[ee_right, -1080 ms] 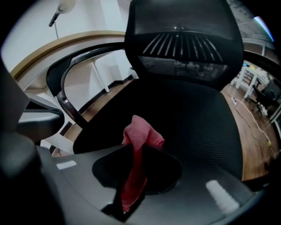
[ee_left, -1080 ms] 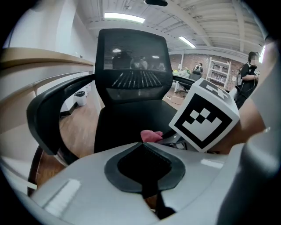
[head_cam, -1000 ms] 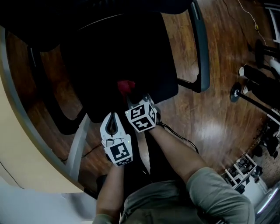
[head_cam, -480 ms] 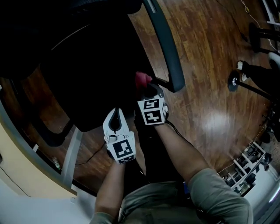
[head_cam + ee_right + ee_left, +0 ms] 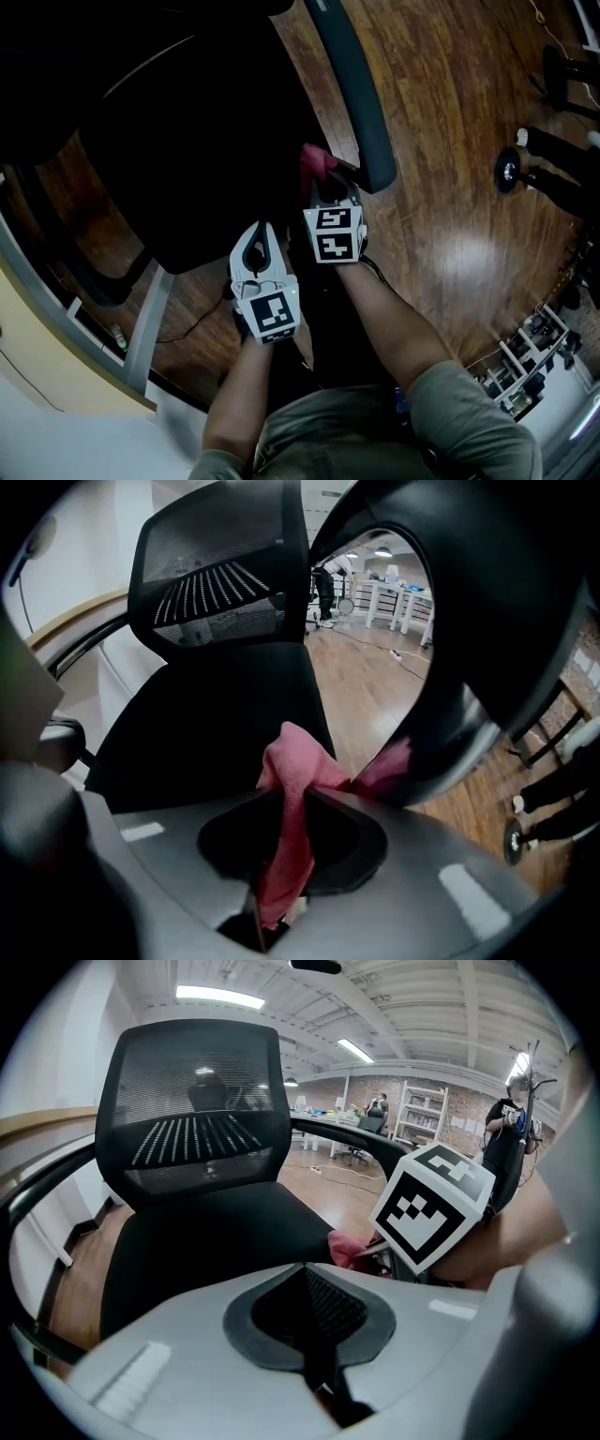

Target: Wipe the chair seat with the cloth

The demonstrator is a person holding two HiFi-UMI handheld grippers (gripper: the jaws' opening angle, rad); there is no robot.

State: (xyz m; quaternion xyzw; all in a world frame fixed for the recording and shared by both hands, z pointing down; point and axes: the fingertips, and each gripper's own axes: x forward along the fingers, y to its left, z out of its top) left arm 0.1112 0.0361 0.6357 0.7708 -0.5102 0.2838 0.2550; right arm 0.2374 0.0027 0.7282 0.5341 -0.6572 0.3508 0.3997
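The right gripper (image 5: 289, 799) pinches a crumpled pink cloth (image 5: 298, 761) between its jaws; the cloth's bunched end sits at the right edge of the black padded chair seat (image 5: 202, 724), close beside the curved dark glossy armrest (image 5: 487, 630); the left gripper (image 5: 305, 1267) hangs just beside the right one, near the seat's front edge, its jaws pressed together on nothing; a brown wooden plank floor (image 5: 450, 187) lies below.

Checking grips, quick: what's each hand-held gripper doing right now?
Left hand-held gripper: closed, empty.
Right hand-held gripper: closed on the pink cloth.
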